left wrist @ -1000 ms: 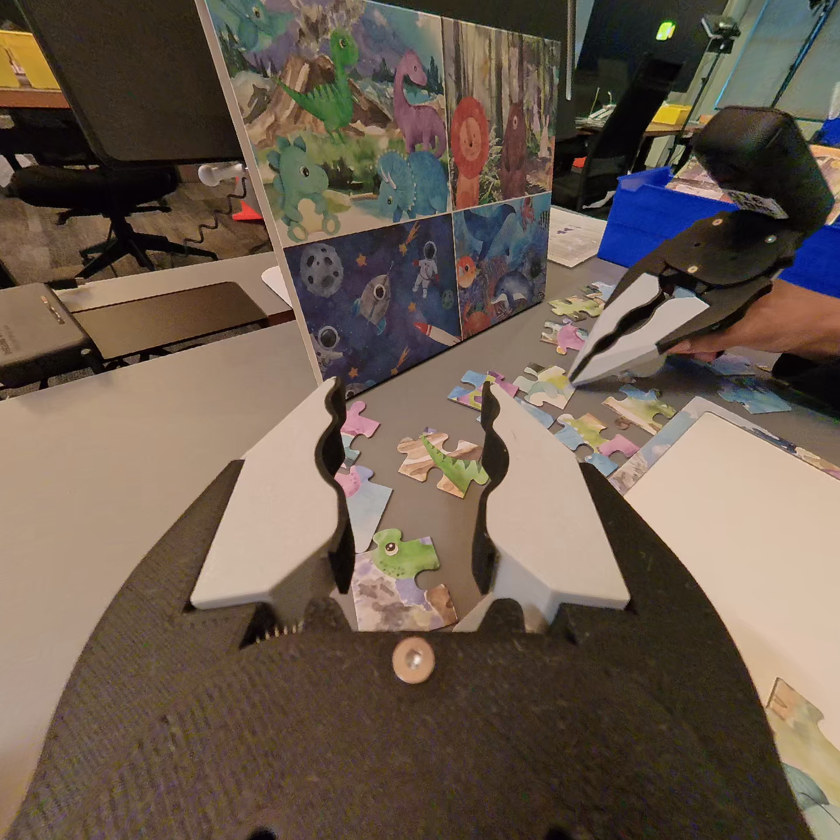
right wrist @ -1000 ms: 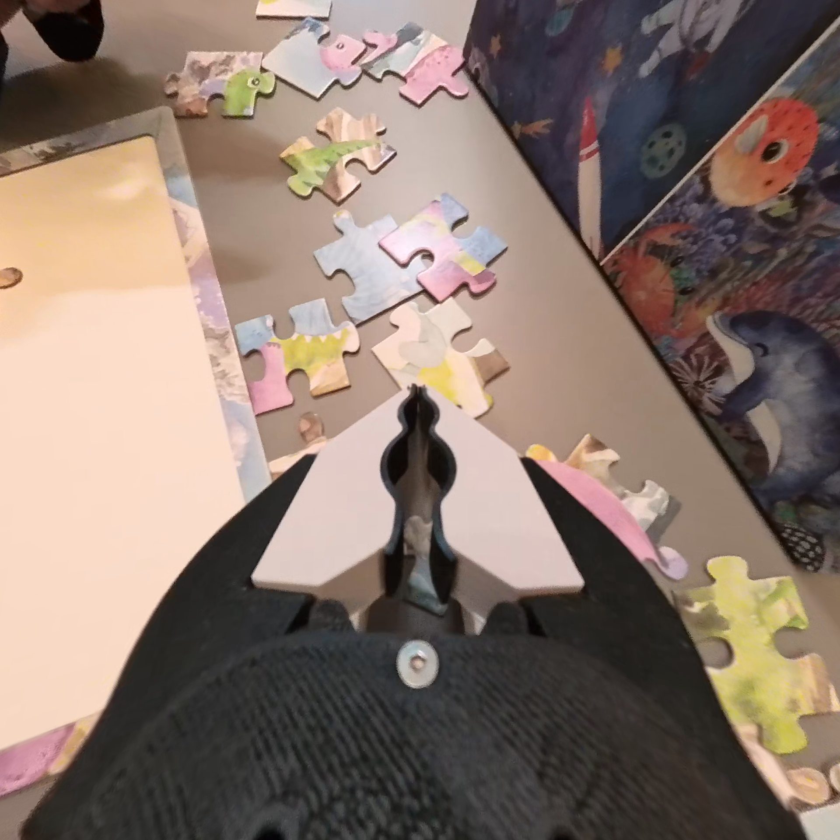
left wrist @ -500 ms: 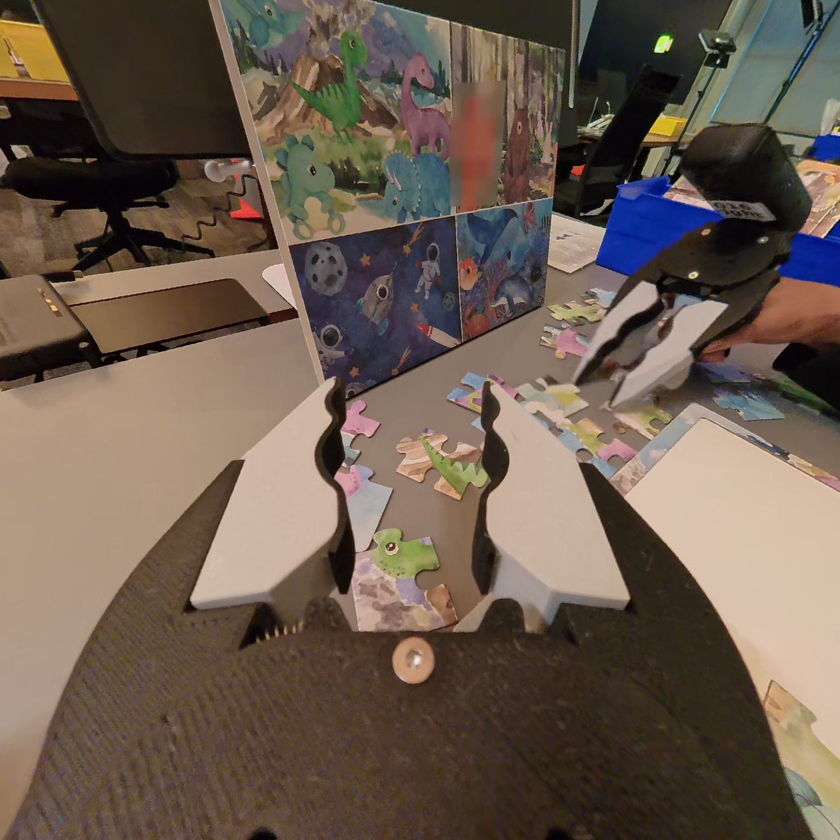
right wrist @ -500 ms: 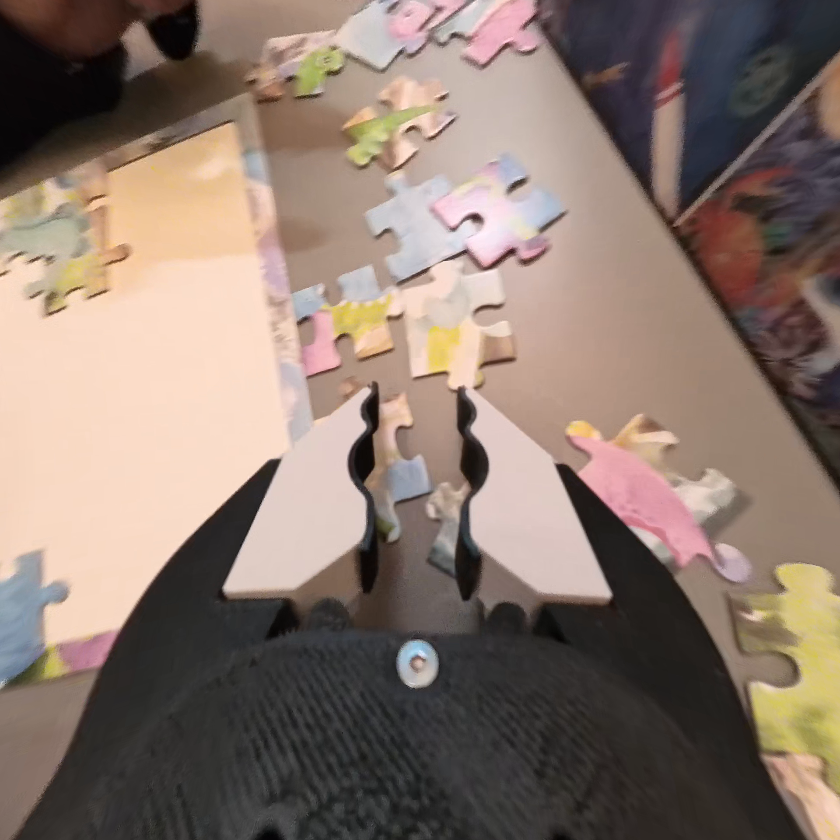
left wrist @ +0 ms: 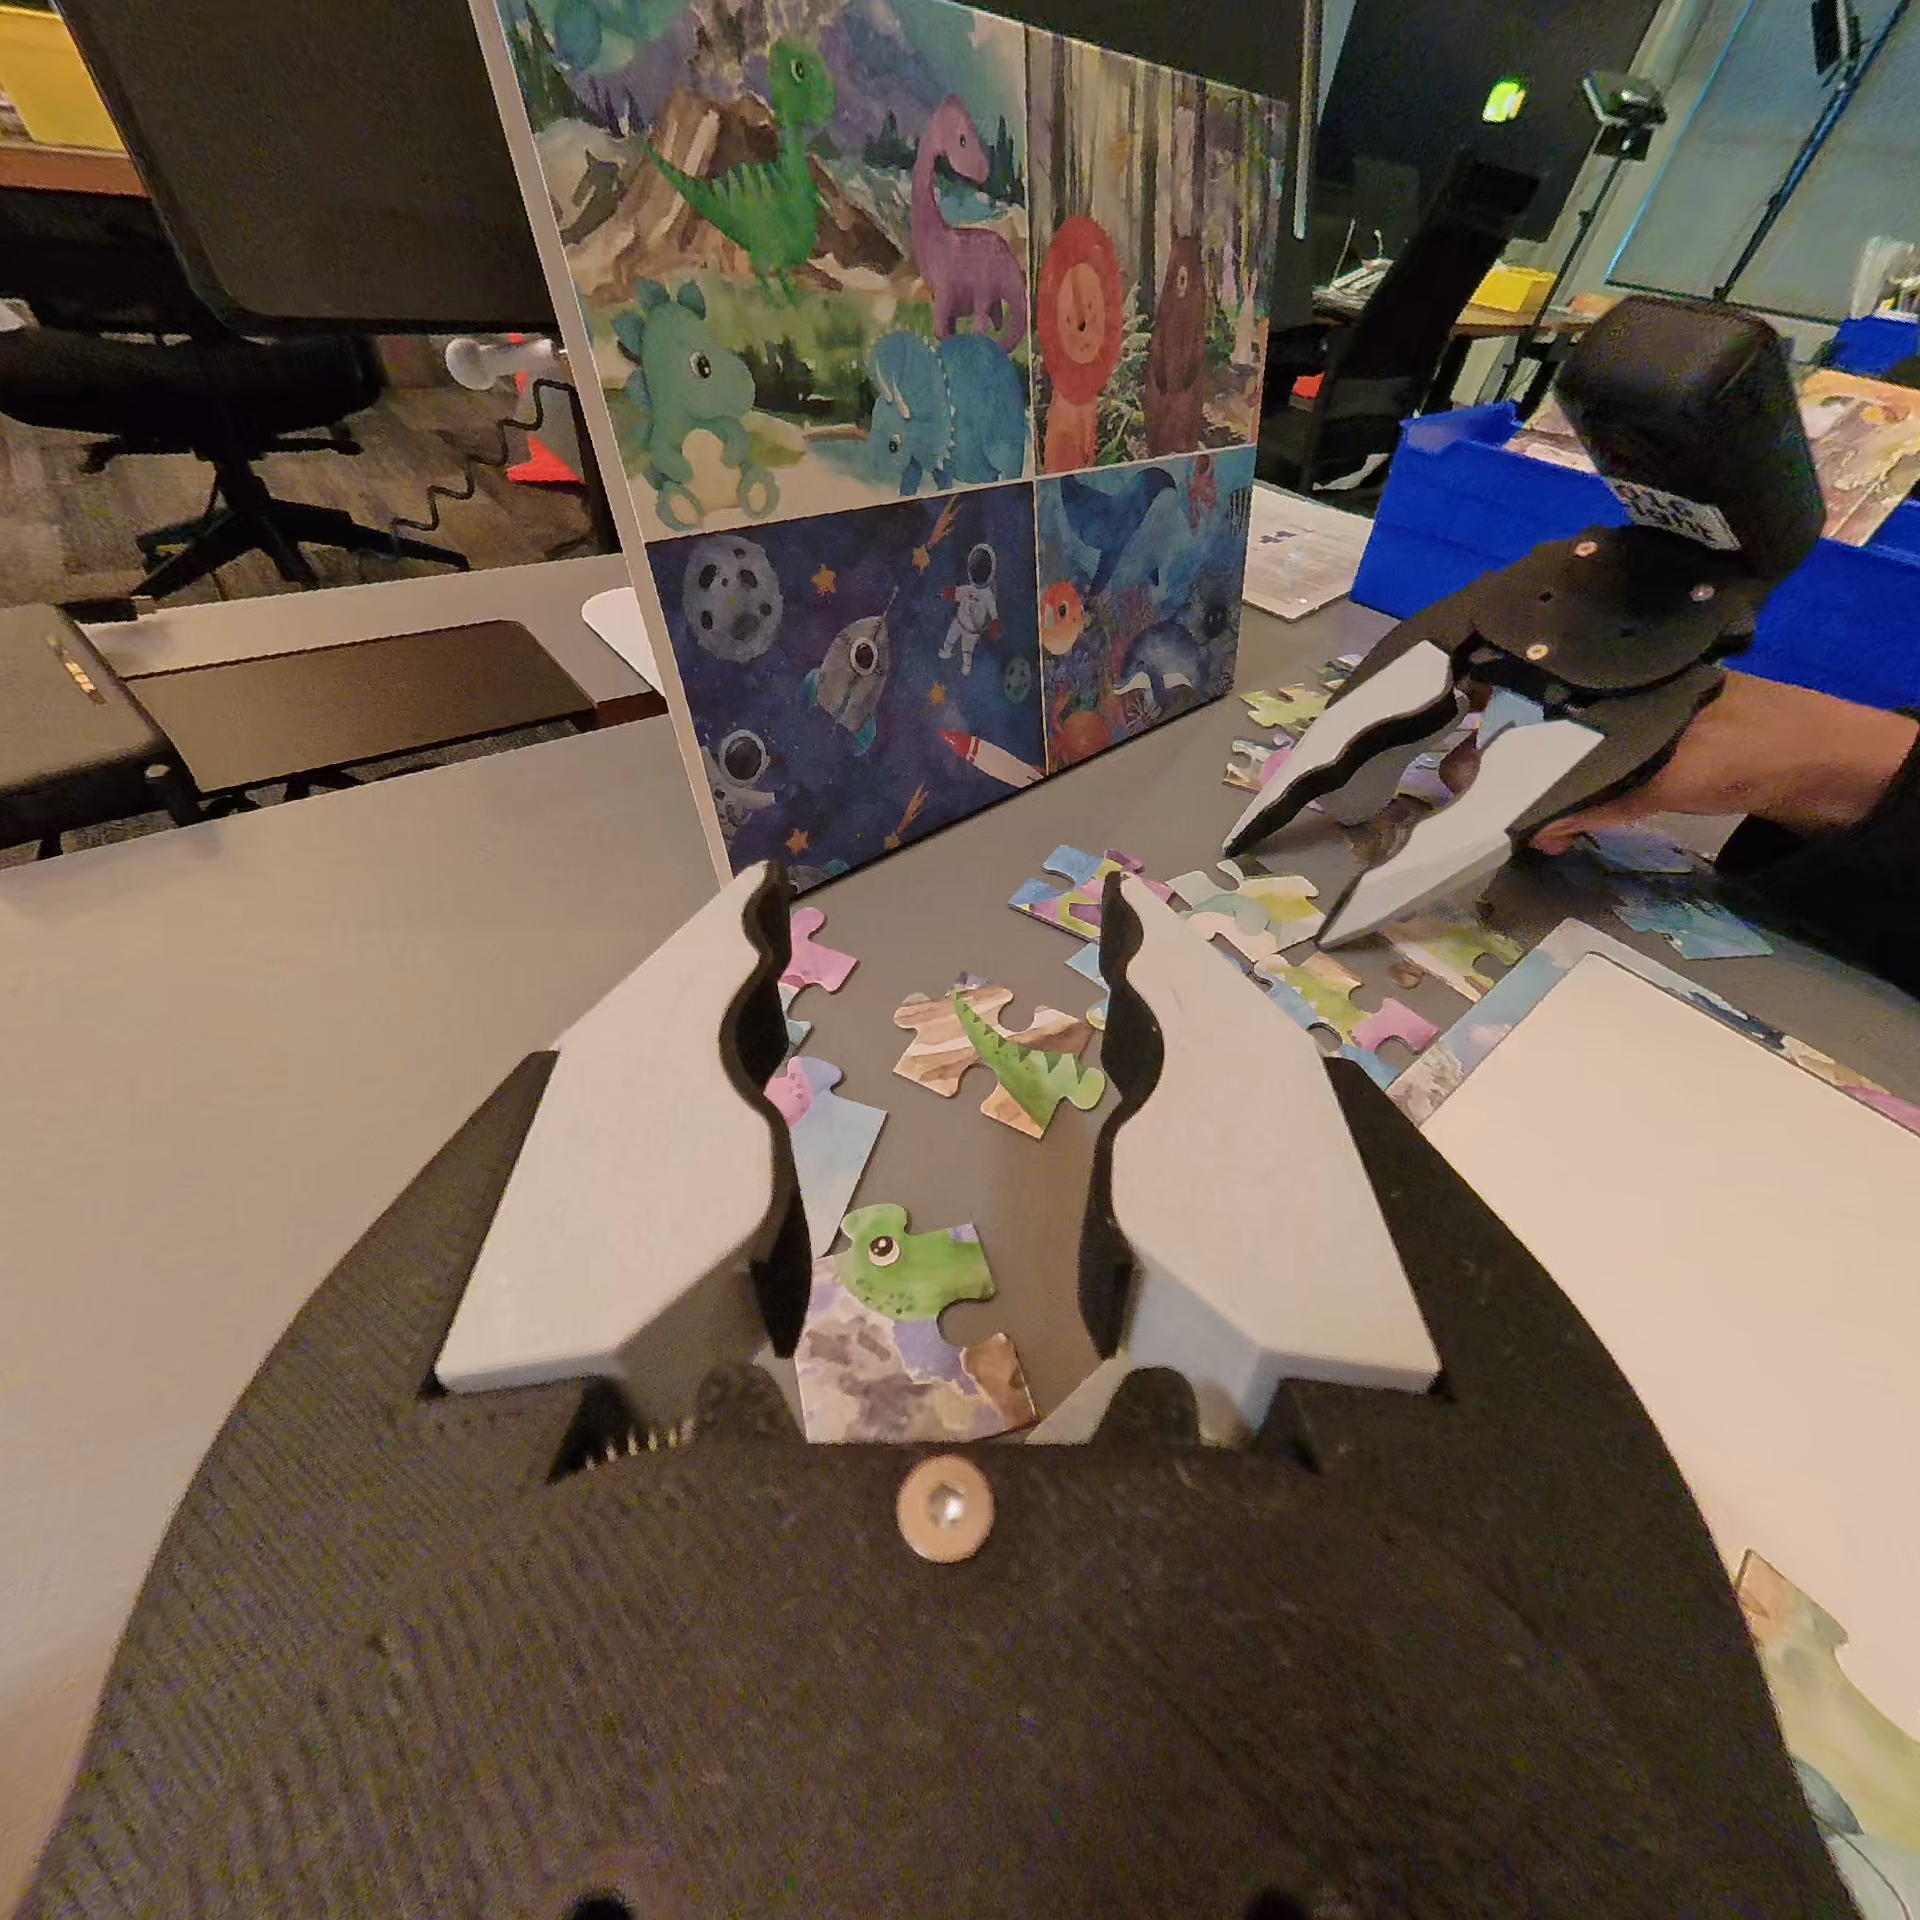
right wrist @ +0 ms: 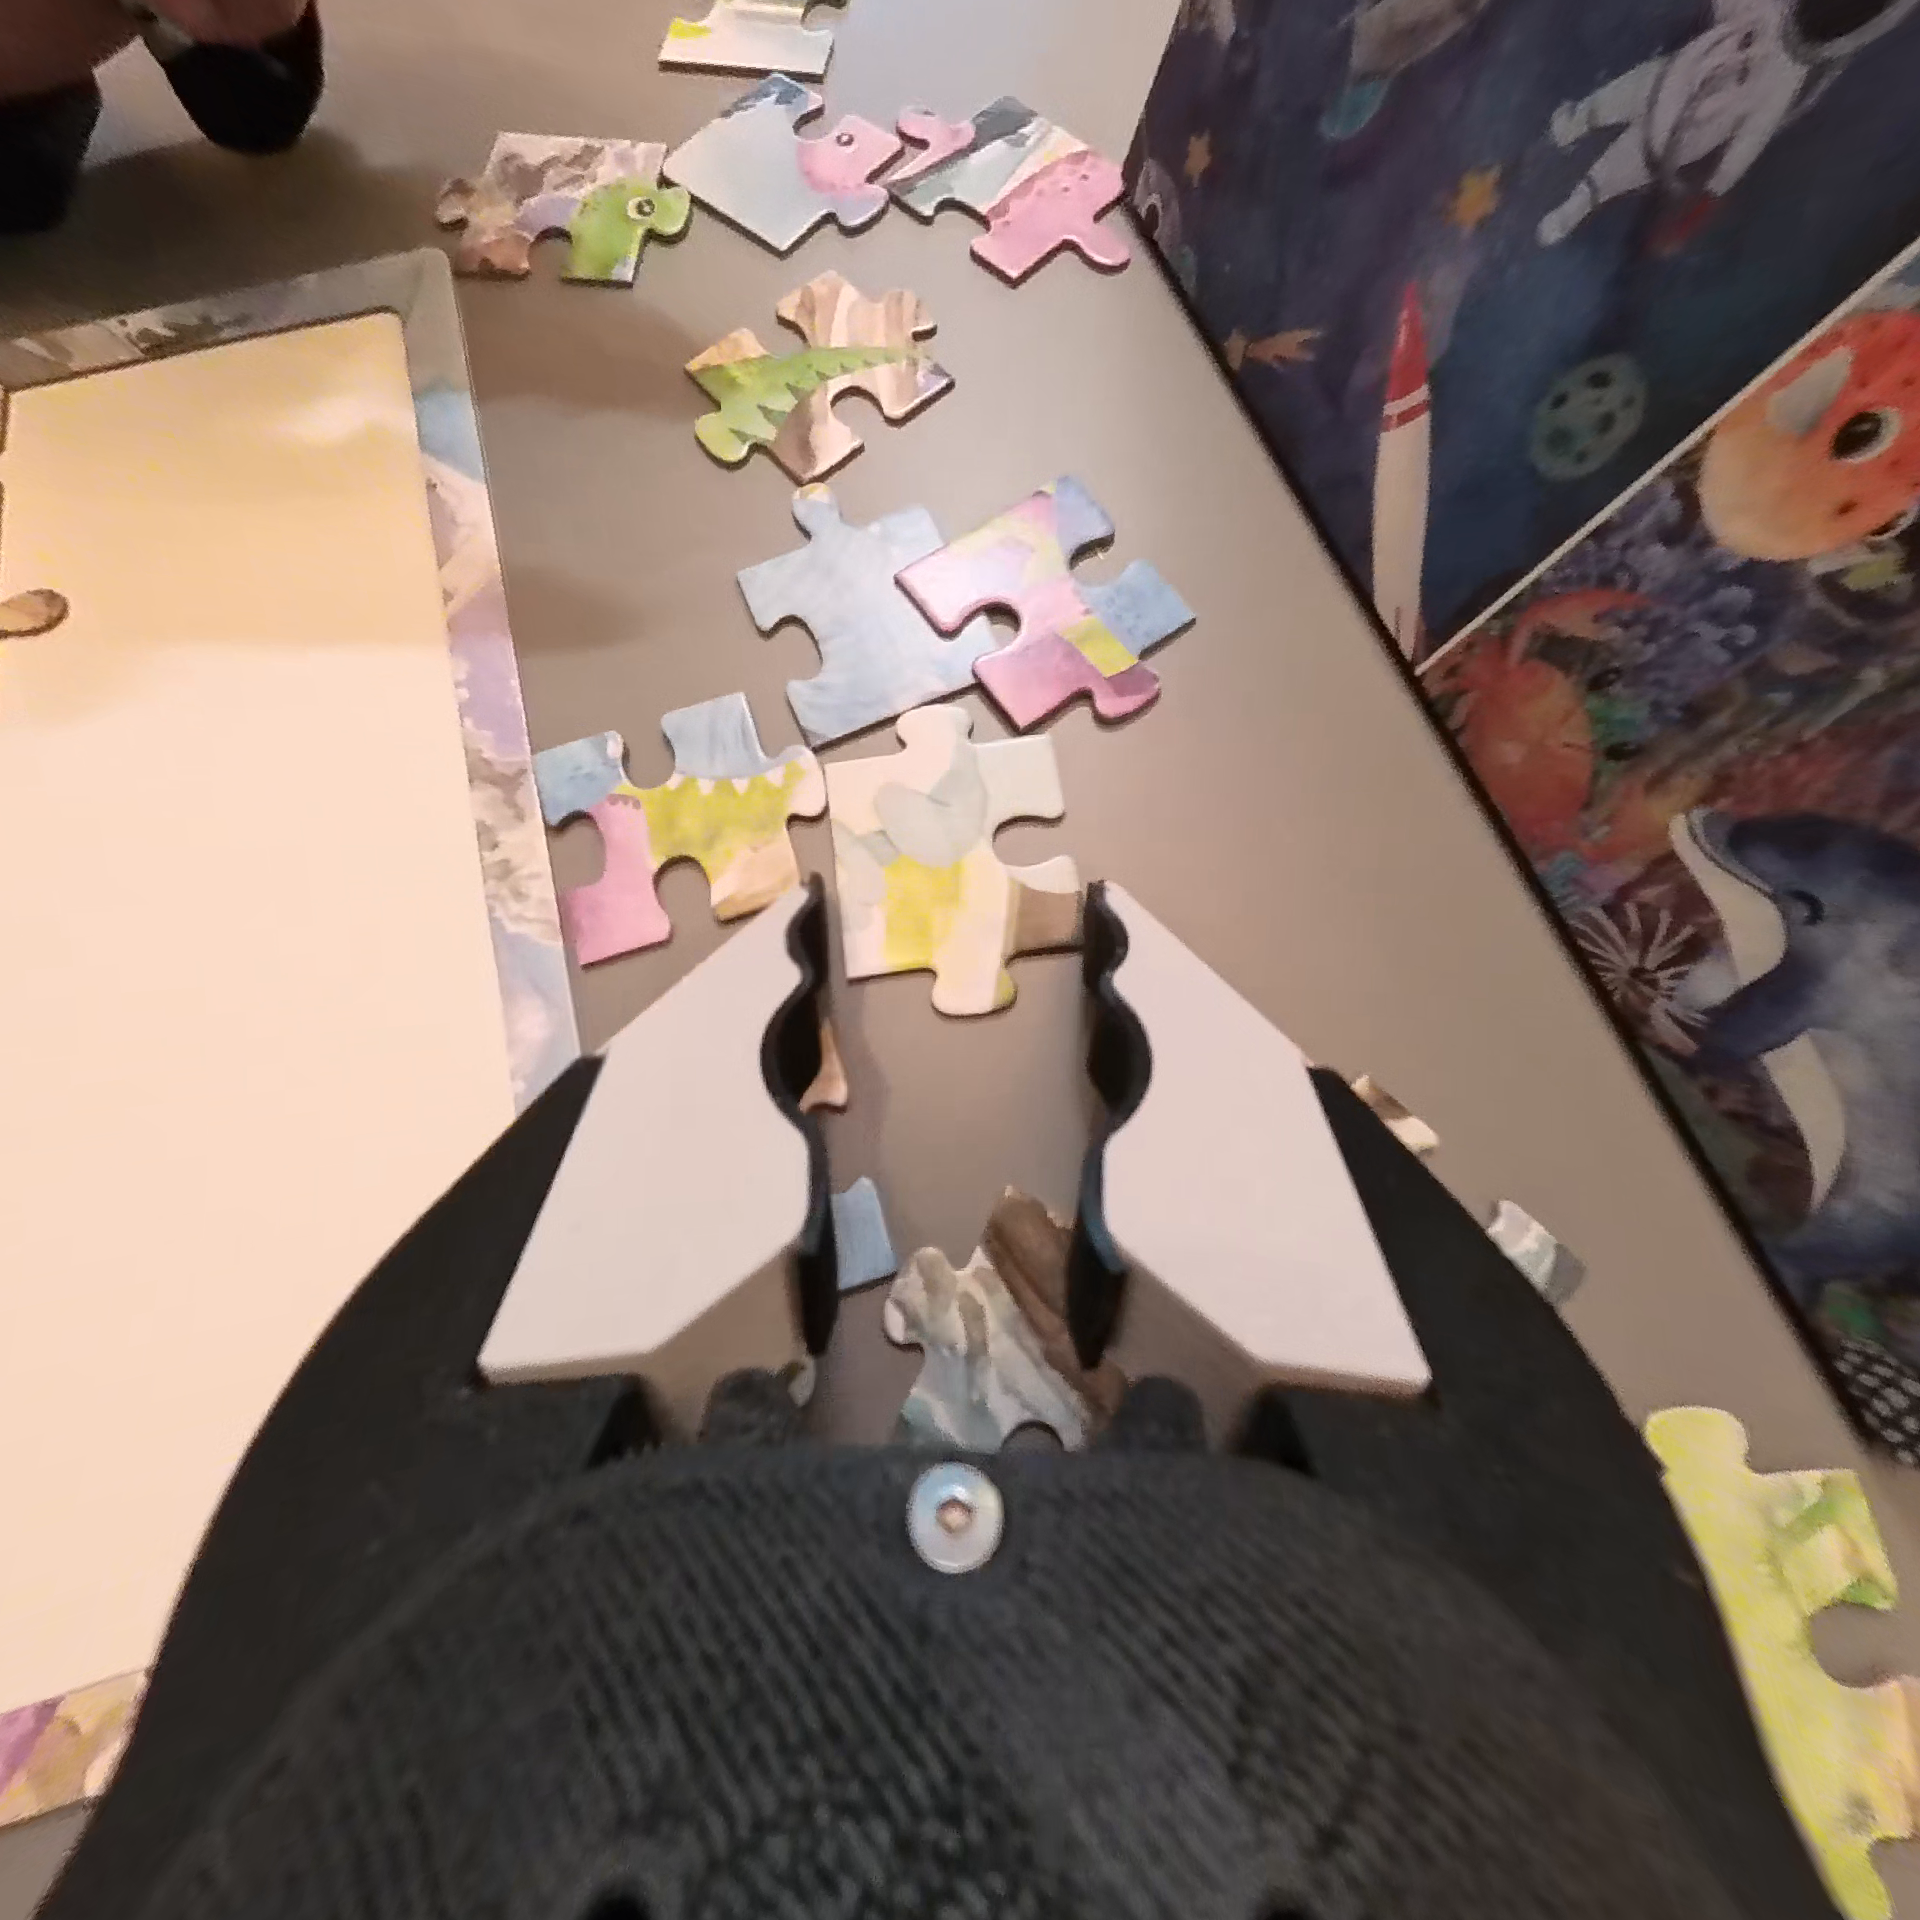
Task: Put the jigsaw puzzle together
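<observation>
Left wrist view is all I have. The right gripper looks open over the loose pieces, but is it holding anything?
Observer: No. In the right wrist view the right gripper is open, and a blue-grey piece lies on the table between its fingers, ungripped.
Operator: What sits just ahead of its tips?
Observer: A pale piece with yellow and light blue patches. Its near edge reaches in between the two tips.
Operator: Anything close on its right side?
Observer: A yellow-green piece lies beside the gripper's body, near the foot of the picture board.
</observation>
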`<state>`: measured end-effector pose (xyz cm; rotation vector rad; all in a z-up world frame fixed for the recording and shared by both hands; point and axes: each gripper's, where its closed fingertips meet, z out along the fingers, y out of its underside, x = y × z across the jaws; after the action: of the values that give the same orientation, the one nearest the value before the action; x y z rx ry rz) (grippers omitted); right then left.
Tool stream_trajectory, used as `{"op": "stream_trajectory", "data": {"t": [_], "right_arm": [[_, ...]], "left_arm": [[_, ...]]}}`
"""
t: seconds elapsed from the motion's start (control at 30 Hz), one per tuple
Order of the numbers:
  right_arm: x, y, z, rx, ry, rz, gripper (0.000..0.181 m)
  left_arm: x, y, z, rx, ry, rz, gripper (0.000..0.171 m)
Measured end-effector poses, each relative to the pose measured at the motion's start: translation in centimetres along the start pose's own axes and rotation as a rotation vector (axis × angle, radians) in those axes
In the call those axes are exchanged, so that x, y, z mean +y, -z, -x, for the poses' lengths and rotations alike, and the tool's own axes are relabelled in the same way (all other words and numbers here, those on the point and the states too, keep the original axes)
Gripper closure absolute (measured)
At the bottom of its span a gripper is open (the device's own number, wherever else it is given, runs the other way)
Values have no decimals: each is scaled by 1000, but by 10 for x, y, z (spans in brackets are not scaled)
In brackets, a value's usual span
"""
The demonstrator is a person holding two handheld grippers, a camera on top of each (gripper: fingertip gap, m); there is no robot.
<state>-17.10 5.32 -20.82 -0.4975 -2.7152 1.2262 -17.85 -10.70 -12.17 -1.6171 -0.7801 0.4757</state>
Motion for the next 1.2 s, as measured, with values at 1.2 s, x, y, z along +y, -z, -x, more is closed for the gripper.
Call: {"op": "stream_trajectory", "data": {"t": [1.2], "right_arm": [[-1,1,8,21,-101,15,137]], "left_arm": [[0,0,1,-3,1,2,113]]}}
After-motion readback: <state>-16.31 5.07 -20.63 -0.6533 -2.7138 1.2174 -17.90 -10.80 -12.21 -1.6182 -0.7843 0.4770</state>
